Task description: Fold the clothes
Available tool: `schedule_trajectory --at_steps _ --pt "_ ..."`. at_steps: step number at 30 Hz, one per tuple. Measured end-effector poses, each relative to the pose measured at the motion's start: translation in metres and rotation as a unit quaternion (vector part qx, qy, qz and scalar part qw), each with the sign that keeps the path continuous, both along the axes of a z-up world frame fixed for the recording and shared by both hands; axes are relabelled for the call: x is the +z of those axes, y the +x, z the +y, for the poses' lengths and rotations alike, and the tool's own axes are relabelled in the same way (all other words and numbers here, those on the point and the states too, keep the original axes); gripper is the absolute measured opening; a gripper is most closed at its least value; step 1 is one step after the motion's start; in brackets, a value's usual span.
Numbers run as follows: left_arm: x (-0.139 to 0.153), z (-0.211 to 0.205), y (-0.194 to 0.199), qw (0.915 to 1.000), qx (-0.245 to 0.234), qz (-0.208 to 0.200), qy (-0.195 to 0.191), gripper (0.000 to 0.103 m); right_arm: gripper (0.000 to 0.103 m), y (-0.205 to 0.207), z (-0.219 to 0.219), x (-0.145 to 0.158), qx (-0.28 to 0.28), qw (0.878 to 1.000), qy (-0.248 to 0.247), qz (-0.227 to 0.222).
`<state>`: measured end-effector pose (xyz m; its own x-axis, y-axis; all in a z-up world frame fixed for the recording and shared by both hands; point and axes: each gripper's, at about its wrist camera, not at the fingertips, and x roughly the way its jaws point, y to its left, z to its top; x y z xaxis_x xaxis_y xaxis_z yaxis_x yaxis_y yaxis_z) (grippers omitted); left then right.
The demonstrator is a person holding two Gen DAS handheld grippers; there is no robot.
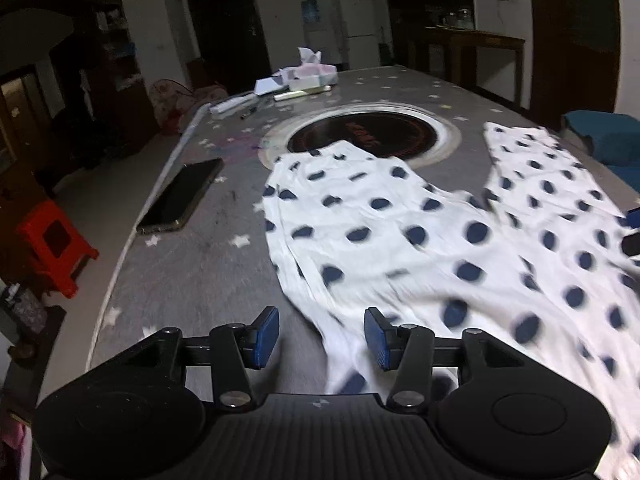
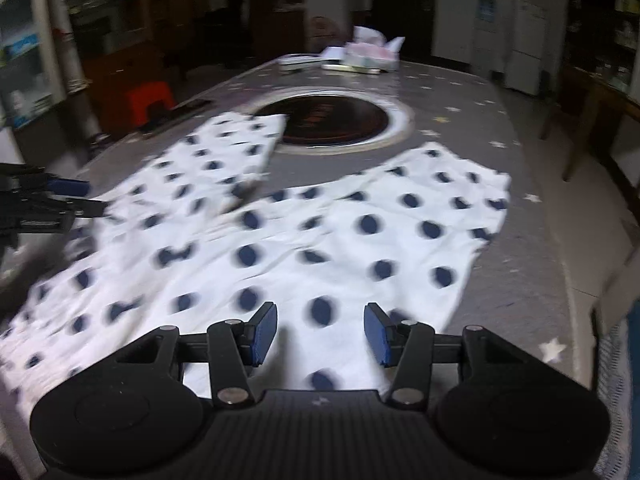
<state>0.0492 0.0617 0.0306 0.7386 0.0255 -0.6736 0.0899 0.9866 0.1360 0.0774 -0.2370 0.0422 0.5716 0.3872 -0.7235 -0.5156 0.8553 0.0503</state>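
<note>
White shorts with dark blue dots [image 1: 420,240] lie spread flat on the grey star-patterned table [image 1: 180,264], both legs pointing away from me. My left gripper [image 1: 322,338] is open and empty, hovering over the left edge of the shorts near the waist. In the right wrist view the shorts [image 2: 304,240] fill the middle. My right gripper [image 2: 320,334] is open and empty above the near edge of the cloth. The left gripper also shows in the right wrist view [image 2: 76,196] at the far left, by the left side of the shorts.
A black phone [image 1: 182,196] lies left of the shorts. A round inset hob [image 1: 360,136] sits in the table's middle, partly under one leg. A tissue box and papers [image 1: 304,76] stand at the far end. A red stool [image 1: 52,248] stands on the floor left.
</note>
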Motion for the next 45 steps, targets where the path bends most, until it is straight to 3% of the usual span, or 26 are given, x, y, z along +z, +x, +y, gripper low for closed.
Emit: schedule_trajectory --at_steps 8,9,10,13,16,18,23,27,30,31,37,40,45 --pt "-0.003 -0.008 -0.046 0.999 -0.023 0.021 -0.031 0.054 0.053 -0.06 0.026 -0.001 0.072 0.997 0.007 0.016" --pt "-0.005 -0.008 -0.047 0.9989 -0.021 0.022 -0.037 0.05 0.053 -0.066 0.028 -0.002 0.077 0.997 0.008 0.016" --pt "-0.007 -0.007 -0.047 0.9986 -0.02 0.025 -0.043 0.034 0.053 -0.072 0.03 -0.002 0.081 0.997 0.008 0.017" --pt "-0.013 -0.007 -0.048 0.9973 -0.019 0.037 -0.06 0.01 0.054 -0.083 0.034 -0.005 0.088 0.996 0.011 0.022" --pt "-0.013 -0.004 -0.055 0.9968 -0.008 0.039 -0.069 0.001 0.055 -0.094 0.038 -0.01 0.097 0.995 0.008 0.03" --pt "-0.008 0.002 -0.065 0.9966 0.012 0.033 -0.075 0.0 0.056 -0.1 0.039 -0.012 0.102 0.994 0.0 0.03" --pt "-0.004 0.017 -0.081 0.9955 0.036 0.033 -0.081 0.001 0.058 -0.109 0.039 -0.011 0.112 0.993 -0.001 0.032" --pt "0.004 0.016 -0.088 0.9968 0.025 0.022 -0.073 0.009 0.058 -0.117 0.041 -0.008 0.119 0.992 -0.006 0.034" --pt "0.013 0.005 -0.094 0.9977 -0.003 0.004 -0.068 0.042 0.059 -0.123 0.04 -0.006 0.121 0.992 -0.008 0.035" --pt "0.012 0.0 -0.093 0.9977 -0.014 0.003 -0.066 0.045 0.059 -0.124 0.039 -0.006 0.121 0.992 -0.009 0.036" --pt "0.003 -0.032 -0.088 0.9958 -0.076 0.002 -0.051 0.045 0.059 -0.131 0.038 -0.012 0.116 0.992 -0.011 0.053" --pt "-0.012 -0.033 -0.086 0.9951 -0.081 0.037 -0.042 0.04 0.059 -0.138 0.034 -0.014 0.12 0.991 -0.007 0.067" --pt "-0.013 -0.024 -0.095 0.9947 -0.079 0.052 -0.041 0.041 0.059 -0.145 0.028 -0.008 0.129 0.989 0.001 0.078"
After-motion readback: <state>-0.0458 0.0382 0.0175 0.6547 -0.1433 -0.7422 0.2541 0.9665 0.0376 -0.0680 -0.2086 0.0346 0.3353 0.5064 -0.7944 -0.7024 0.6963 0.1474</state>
